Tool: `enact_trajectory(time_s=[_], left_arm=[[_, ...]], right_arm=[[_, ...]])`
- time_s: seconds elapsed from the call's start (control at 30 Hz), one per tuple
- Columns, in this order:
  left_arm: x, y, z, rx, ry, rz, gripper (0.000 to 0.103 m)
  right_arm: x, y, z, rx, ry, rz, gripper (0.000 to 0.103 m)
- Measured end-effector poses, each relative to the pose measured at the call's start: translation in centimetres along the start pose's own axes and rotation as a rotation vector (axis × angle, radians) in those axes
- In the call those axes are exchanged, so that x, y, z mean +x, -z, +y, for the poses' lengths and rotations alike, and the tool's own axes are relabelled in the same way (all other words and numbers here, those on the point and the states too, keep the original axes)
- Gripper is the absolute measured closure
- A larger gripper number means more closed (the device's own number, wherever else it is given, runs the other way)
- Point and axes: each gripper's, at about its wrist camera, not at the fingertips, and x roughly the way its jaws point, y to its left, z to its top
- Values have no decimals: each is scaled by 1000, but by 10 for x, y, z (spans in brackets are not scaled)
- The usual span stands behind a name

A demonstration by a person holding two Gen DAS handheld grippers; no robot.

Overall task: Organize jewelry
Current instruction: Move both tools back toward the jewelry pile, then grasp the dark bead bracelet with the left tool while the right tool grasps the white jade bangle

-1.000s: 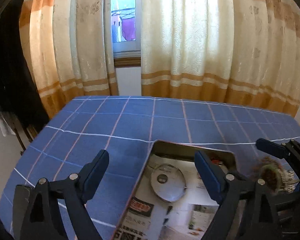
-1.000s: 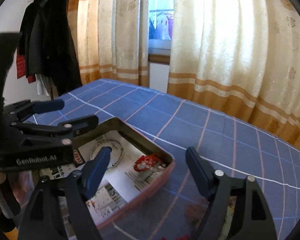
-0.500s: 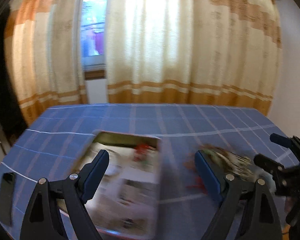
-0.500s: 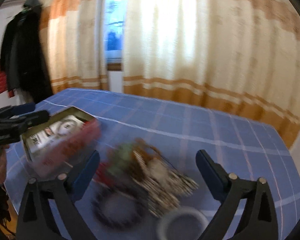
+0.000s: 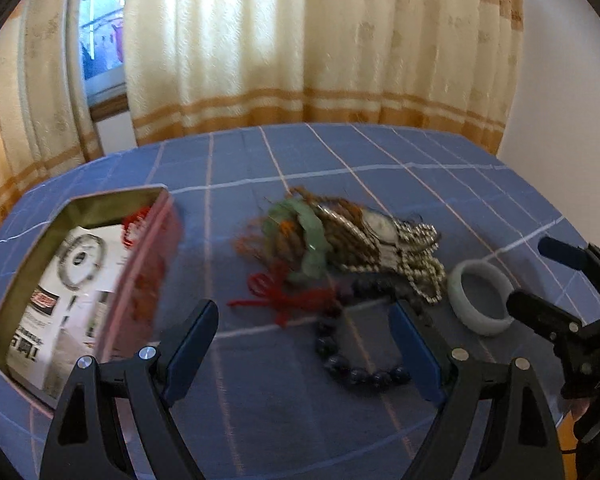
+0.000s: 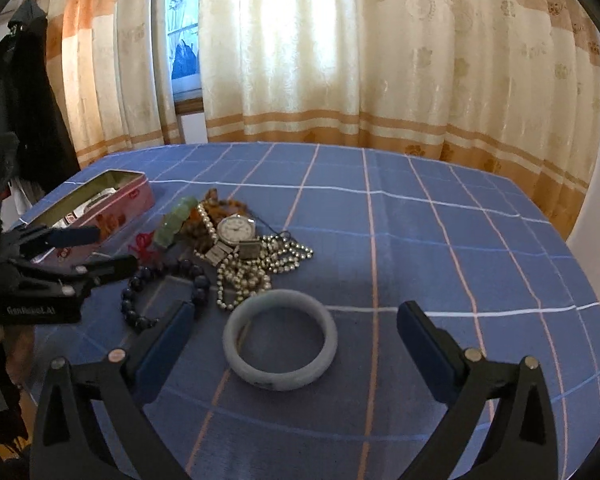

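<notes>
My right claw (image 6: 292, 340) has just spread wide and holds nothing, the pale bangle (image 6: 280, 346) lying on the worktop (image 6: 440, 240) between its fingers. My left claw (image 5: 304, 348) gapes empty beside the jewelry pile (image 5: 340, 248), tin (image 5: 88, 276) at left

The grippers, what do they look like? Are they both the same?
Yes, they match. The right gripper and the left gripper are both black plastic frames with triangular cut-outs and small round silver screws. Each has two flat fingers covered with dark blue pads. In the right wrist view, the left gripper's side carries white lettering, too small to read fully.
</notes>
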Motion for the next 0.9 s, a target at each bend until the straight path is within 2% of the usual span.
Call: enact_trajectory(time_s=[0.07, 0.13, 0.2, 0.27, 0.33, 0.47, 0.57, 0.6, 0.63, 0.77, 0.9], left_arm=[[5, 3, -5, 21, -9, 20, 19], [11, 4, -8, 30, 1, 43, 44], [21, 7, -10, 23, 34, 84, 48], [22, 8, -12, 27, 32, 90, 54], [22, 9, -16, 41, 31, 94, 56], [25, 10, -21, 67, 29, 99, 64], [24, 9, -23, 77, 33, 94, 77], [24, 9, -23, 80, 35, 93, 84], [24, 10, -23, 78, 43, 92, 89], [22, 10, -22, 85, 62, 91, 90], [18, 10, -21, 78, 77, 74, 90]], right_arm=[[-1, 3, 0, 7, -39, 0, 1], [-1, 6, 3, -10, -68, 10, 13], [5, 8, 11, -39, -94, 43, 26], [11, 10, 18, -58, -111, 68, 33], [16, 13, 24, -79, -119, 90, 47], [20, 15, 33, -116, -119, 112, 60], [28, 16, 36, -133, -99, 157, 72], [29, 16, 36, -134, -96, 165, 77], [31, 16, 36, -138, -91, 175, 78], [36, 15, 39, -165, -70, 197, 83], [32, 17, 39, -171, -62, 178, 88]])
